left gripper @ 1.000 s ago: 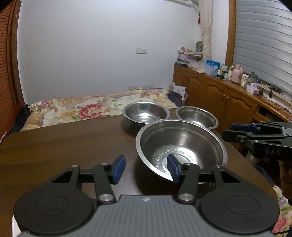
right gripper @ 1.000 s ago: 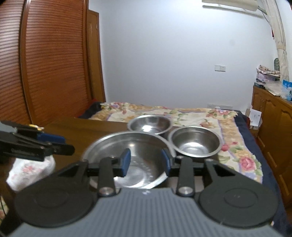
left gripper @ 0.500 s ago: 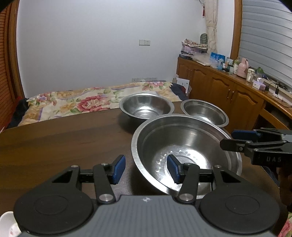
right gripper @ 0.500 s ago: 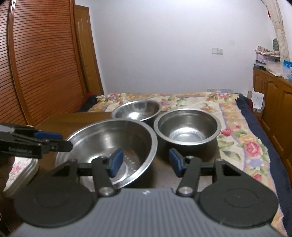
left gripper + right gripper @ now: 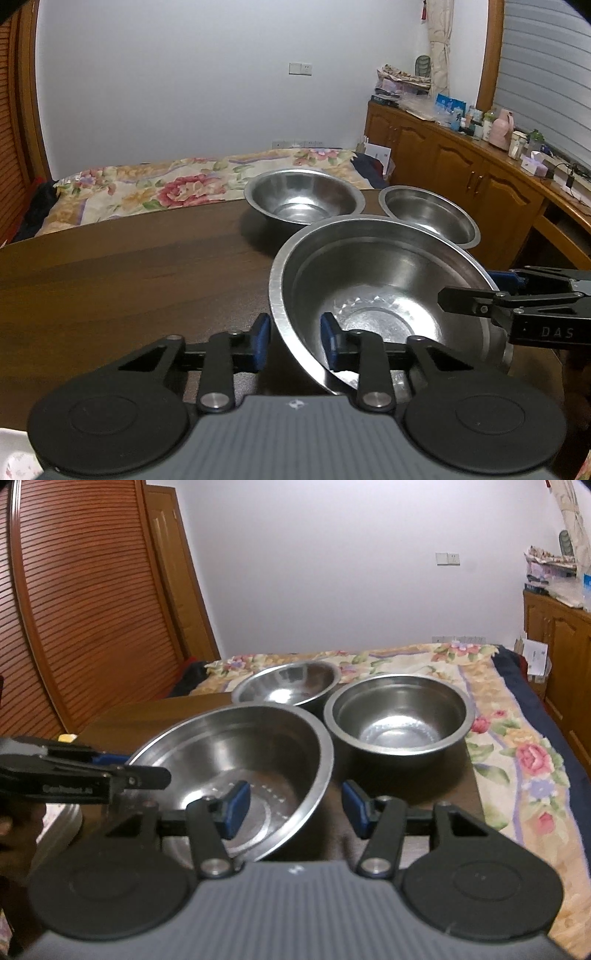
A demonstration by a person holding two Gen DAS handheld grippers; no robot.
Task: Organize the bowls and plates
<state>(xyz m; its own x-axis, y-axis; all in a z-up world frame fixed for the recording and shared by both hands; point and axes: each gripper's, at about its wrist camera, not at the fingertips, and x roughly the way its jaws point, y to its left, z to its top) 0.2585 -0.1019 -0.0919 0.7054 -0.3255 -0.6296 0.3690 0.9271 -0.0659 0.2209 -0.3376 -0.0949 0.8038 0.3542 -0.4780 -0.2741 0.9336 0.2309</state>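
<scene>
A large steel bowl point(image 5: 384, 280) sits on the dark wooden table point(image 5: 122, 280); it also shows in the right wrist view point(image 5: 243, 749). My left gripper point(image 5: 295, 341) is open, its fingers straddling the bowl's near-left rim. My right gripper point(image 5: 293, 808) is open, straddling the bowl's right rim; it shows from the side in the left wrist view point(image 5: 517, 306). Behind stand a medium steel bowl point(image 5: 303, 201) point(image 5: 286, 683) and a smaller deep steel bowl point(image 5: 430, 218) point(image 5: 399, 716).
A floral white plate point(image 5: 61, 819) lies at the table's left, behind my left gripper point(image 5: 85, 775). A bed with a flowered cover point(image 5: 166, 184) lies beyond the table. Wooden cabinets point(image 5: 461, 173) with clutter line the right wall. The table's right edge point(image 5: 469, 775) is close to the bowls.
Both grippers have moved in on the large bowl. The left one's fingers have closed somewhat around its rim; the right one has opened wider and now straddles the right rim.
</scene>
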